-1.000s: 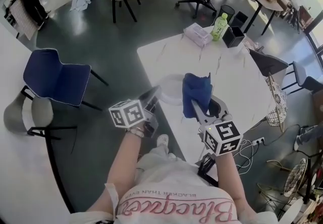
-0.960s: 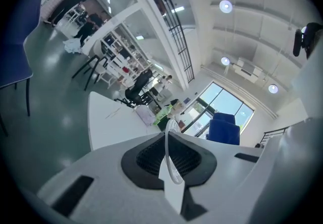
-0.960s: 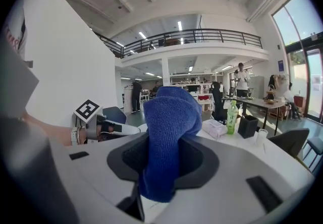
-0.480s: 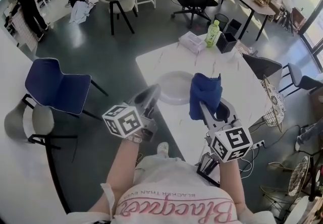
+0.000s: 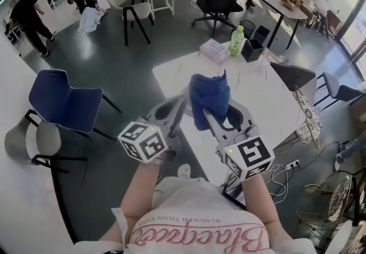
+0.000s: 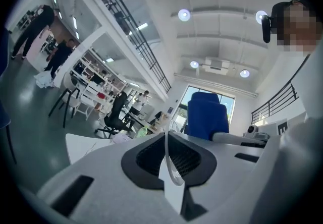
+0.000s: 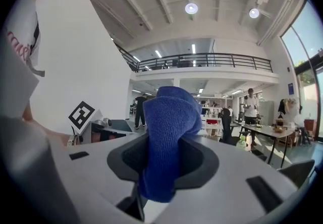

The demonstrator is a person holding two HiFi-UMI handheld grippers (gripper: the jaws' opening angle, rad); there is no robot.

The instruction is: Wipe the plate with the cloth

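Observation:
My left gripper (image 5: pixel 178 111) is shut on the rim of the pale plate (image 5: pixel 183 105), which is off the white table (image 5: pixel 269 92) and shows edge-on. In the left gripper view the plate (image 6: pixel 171 175) is a thin white curved edge pinched between the jaws of the left gripper (image 6: pixel 166 140). Just to its right, my right gripper (image 5: pixel 213 121) is shut on a blue cloth (image 5: pixel 207 94) that stands bunched above its tips. The cloth (image 7: pixel 166 137) fills the middle of the right gripper view and hides the tips of the right gripper (image 7: pixel 161 140). Both grippers point about level, side by side.
At the table's far end stand a tissue box (image 5: pixel 214 50), a green bottle (image 5: pixel 235 40) and a black container (image 5: pixel 251 50). A blue chair (image 5: pixel 60 101) stands on the floor at left, a wire basket (image 5: pixel 306 118) at the table's right. People stand at the far left.
Both grippers have risen. The plate has left the table in the left gripper and now stands on edge. The cloth has moved left, close beside the plate.

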